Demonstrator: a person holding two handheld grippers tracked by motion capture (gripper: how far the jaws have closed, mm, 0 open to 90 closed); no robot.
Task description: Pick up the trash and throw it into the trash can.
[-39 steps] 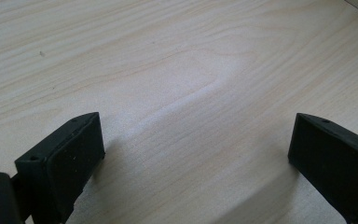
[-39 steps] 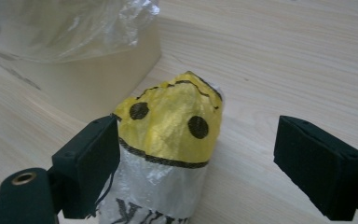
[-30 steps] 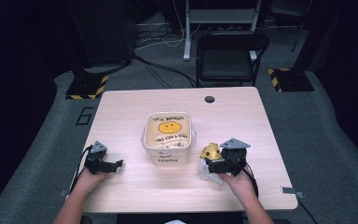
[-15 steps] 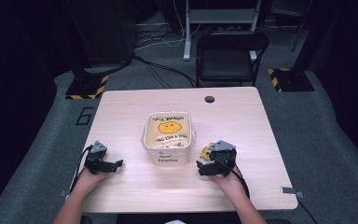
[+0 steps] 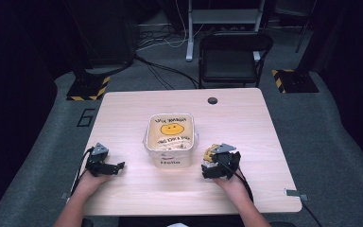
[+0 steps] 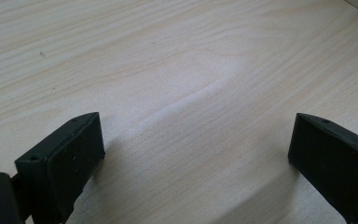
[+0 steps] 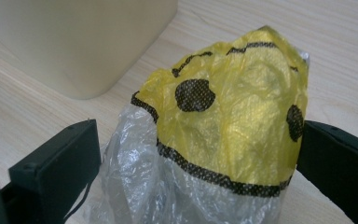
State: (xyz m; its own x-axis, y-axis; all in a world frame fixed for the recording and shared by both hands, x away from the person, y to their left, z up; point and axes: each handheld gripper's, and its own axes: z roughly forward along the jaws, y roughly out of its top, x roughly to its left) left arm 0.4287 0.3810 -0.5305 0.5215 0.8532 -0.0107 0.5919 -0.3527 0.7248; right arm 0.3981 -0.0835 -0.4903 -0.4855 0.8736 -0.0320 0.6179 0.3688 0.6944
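Wooden table (image 5: 246, 123), crumpled plastic bag (image 7: 223, 140) between right gripper (image 7: 200, 168) fingers (image 7: 60, 163)

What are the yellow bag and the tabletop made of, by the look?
Yellow bag: thin plastic film, glossy and crinkled, partly clear with printed yellow and black. Tabletop: pale wood-grain surface, matte; likely laminate, though solid wood can't be ruled out.

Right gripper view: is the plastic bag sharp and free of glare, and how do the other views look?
Right gripper view: plastic bag sharp, faint sheen, container soft. Left gripper view: table sharp, a soft shadow band across it. High view: table lit, room dark, picture soft.
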